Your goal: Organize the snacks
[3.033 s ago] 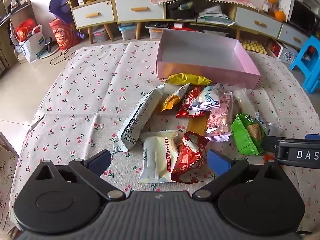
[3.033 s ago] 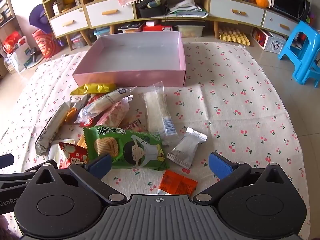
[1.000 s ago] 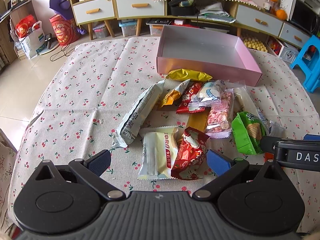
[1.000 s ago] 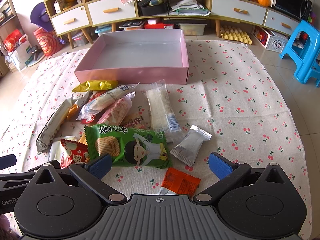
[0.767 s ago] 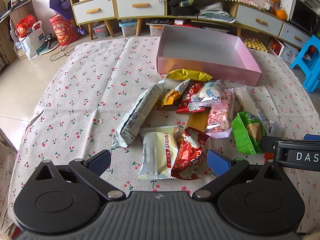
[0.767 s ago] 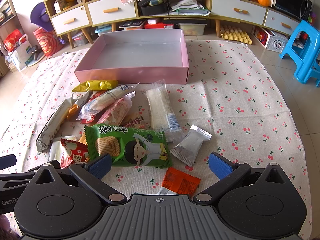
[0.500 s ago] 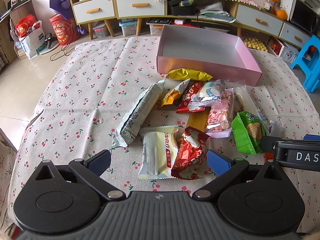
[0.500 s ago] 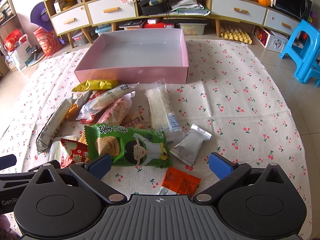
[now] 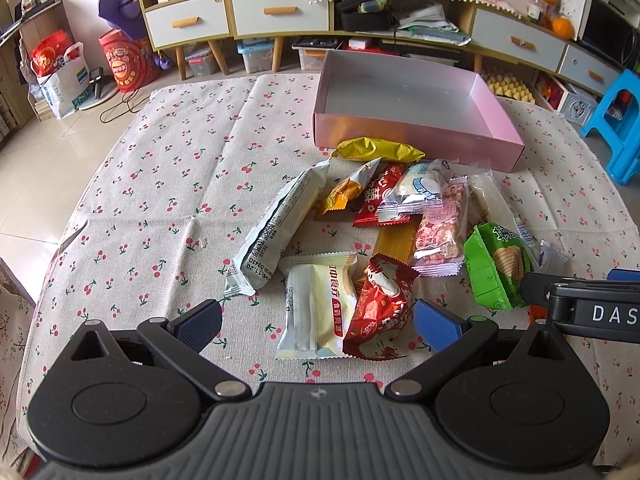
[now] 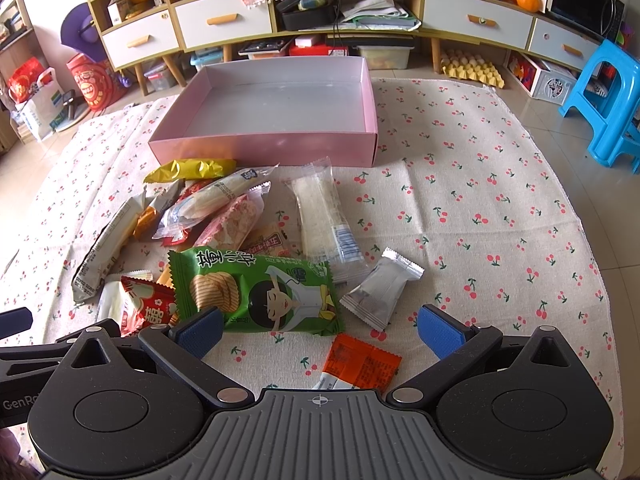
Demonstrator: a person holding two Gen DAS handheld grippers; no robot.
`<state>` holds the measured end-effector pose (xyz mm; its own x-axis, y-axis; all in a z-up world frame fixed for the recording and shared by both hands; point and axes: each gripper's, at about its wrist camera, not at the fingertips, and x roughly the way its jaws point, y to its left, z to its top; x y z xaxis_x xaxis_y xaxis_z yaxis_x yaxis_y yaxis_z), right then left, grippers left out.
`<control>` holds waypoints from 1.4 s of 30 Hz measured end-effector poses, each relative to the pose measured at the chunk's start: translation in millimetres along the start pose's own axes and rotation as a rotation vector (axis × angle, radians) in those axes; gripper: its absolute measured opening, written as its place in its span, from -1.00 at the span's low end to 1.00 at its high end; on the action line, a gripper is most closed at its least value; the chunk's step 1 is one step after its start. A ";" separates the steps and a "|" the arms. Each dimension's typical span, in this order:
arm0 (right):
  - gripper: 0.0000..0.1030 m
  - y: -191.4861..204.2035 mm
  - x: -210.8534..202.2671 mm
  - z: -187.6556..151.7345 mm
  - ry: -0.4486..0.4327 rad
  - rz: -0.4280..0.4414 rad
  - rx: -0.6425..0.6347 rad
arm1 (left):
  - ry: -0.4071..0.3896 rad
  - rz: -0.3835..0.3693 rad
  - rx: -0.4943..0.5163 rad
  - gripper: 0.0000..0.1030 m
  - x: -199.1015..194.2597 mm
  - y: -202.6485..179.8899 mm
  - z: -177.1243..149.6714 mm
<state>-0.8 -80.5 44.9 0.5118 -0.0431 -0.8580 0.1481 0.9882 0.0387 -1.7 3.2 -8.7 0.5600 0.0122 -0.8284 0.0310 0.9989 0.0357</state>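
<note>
Both my jaws are spread wide and holding nothing, low over the cherry-print surface (image 10: 480, 200). Left gripper (image 9: 316, 320) has the cream packet (image 9: 316, 308) and red packet (image 9: 380, 312) lying right between its pads at lower centre. Right gripper (image 10: 320, 328) frames the orange packet (image 10: 360, 364) at the bottom, with the green chip bag (image 10: 256, 292) and silver packet (image 10: 380, 284) just past it. Mid-frame is the rest of the snack pile, topped by a yellow packet (image 10: 188, 168). Behind that, upper centre, sits the pink box (image 10: 264, 148) with nothing in it.
</note>
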 end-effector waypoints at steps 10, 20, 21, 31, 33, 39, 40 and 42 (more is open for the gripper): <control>1.00 -1.7 -6.4 7.8 0.035 0.096 0.006 | -0.027 -0.075 0.041 0.99 -4.0 7.2 19.5; 1.00 -35.6 1.8 48.1 0.097 0.320 0.151 | 0.039 -0.213 -0.018 0.92 11.3 31.0 53.7; 1.00 -38.7 5.1 52.2 0.103 0.321 0.169 | 0.039 -0.223 -0.028 0.91 14.2 33.4 57.1; 0.76 -64.2 53.0 66.0 0.162 0.299 0.296 | 0.042 -0.436 -0.143 0.35 61.0 50.2 86.5; 0.65 -63.4 58.5 70.8 0.155 0.288 0.287 | 0.034 -0.453 -0.149 0.33 64.9 48.3 92.9; 0.27 -61.7 81.5 78.0 0.184 0.250 0.273 | 0.012 -0.468 -0.049 0.32 77.0 35.6 107.1; 0.25 -61.1 85.7 77.7 0.195 0.242 0.274 | 0.011 -0.463 -0.028 0.31 79.7 33.5 108.0; 0.17 -60.2 91.4 76.4 0.210 0.231 0.273 | 0.000 -0.449 0.033 0.30 83.4 29.0 110.3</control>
<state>101.7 -155.1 3.3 0.3781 0.2341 -0.8957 0.2828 0.8920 0.3526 137.2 28.1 -15.2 0.4850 -0.4221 -0.7659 0.2971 0.9033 -0.3096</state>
